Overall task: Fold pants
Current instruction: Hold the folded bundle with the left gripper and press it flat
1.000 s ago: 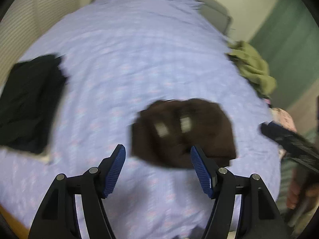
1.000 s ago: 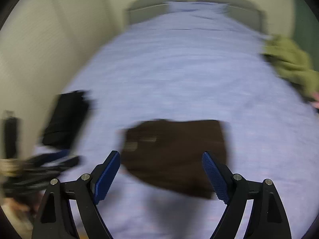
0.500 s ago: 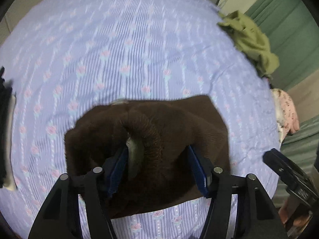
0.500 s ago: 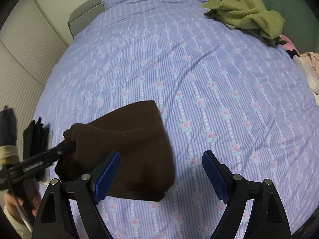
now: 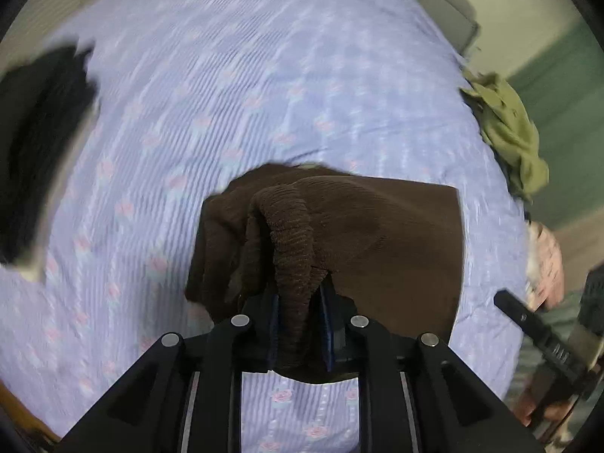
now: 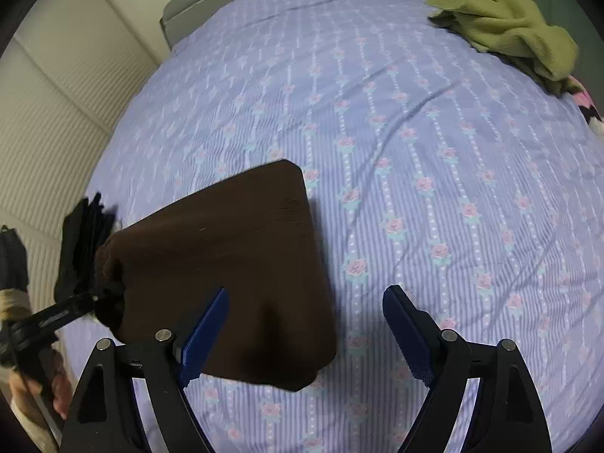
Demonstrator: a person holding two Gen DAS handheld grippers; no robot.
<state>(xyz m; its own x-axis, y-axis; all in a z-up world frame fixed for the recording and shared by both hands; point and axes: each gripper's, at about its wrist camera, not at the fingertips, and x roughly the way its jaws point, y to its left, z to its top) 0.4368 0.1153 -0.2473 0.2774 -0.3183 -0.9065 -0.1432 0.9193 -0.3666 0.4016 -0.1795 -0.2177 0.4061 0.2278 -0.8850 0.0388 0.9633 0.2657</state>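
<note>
**Ana:** On the lilac flowered bedsheet [image 6: 415, 120], near the front edge of the bed, lie the brown pants [image 6: 234, 249], folded down into a compact, roughly square packet. Look at that surface: soft, fuzzy, finely ribbed up close, a deep chocolate colour.

**Ben:** And the left gripper [image 5: 300, 324] is right on them. Its jaws are closing, with a thick ribbed roll of the brown fabric bunched up between the blue pads, which already press on it from both sides. That roll rises from the packet's left end and curls over like a cuff or waistband.

**Ana:** From the right wrist view you see the same thing side-on: a dark gripper tip biting the rumpled left corner of the packet, while the far corner and the right edge lie flat and crisp on the sheet.

**Ben:** The right gripper [image 6: 305, 324] stands with its tongs wide apart, nothing between the pads. Its left finger hangs over the near right part of the pants; whether it touches the cloth, I cannot tell. The other finger is over bare sheet.

**Ana:** Around the edges: a dark black garment [image 5: 41, 143] off to the left, well apart from the pants, blurred in the left view. An olive-green garment [image 6: 506, 34] sits crumpled at the far right side of the bed.

**Ben:** And something pink [image 5: 547, 260] hangs at the right edge, too blurred to name.
</note>
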